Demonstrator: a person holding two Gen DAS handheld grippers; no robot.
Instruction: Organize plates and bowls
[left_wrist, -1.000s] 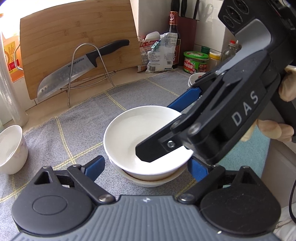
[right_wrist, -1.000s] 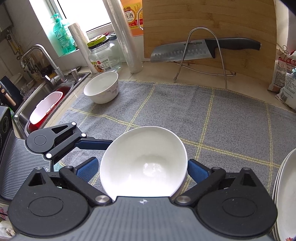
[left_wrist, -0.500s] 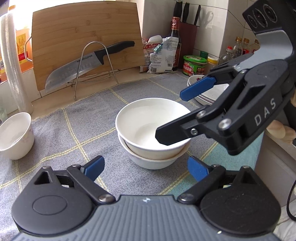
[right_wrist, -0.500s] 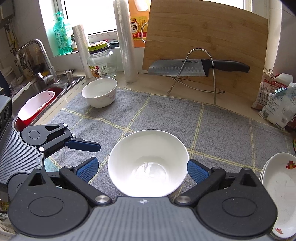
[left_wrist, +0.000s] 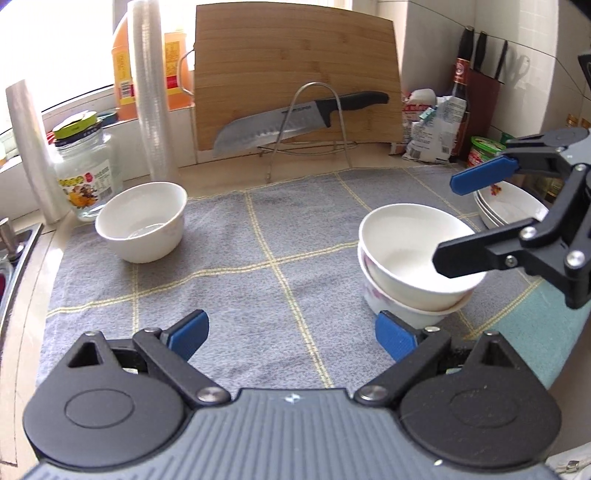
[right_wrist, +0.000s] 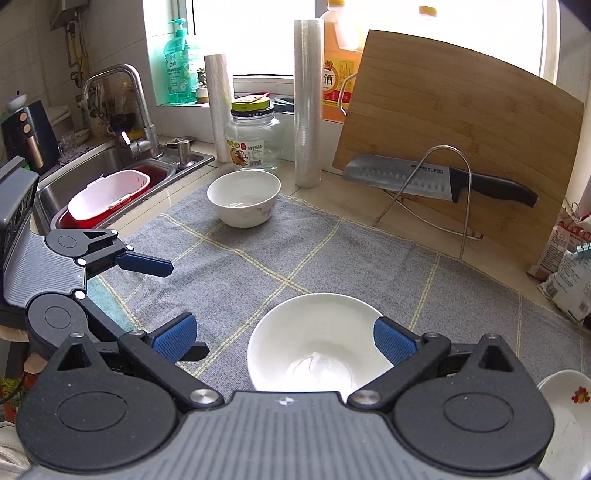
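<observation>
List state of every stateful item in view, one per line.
left gripper: open, empty
right gripper: open, over the stack, nothing gripped
stacked bowls: two nested, upright
single bowl: upright, alone on mat
plates: stacked
knife: on wire rack
glass jar: lidded

Ahead of the left gripper (left_wrist: 291, 332), the mat (left_wrist: 236, 295) lay on the counter. To the gripper's right front, two nested bowls (left_wrist: 413, 258) sat on the mat; a single bowl (left_wrist: 142, 221) sat to the left front. Stacked plates (left_wrist: 509, 210) lay beyond the nested bowls. A cutting board (left_wrist: 295, 74) stood behind the knife (left_wrist: 295, 118).
</observation>
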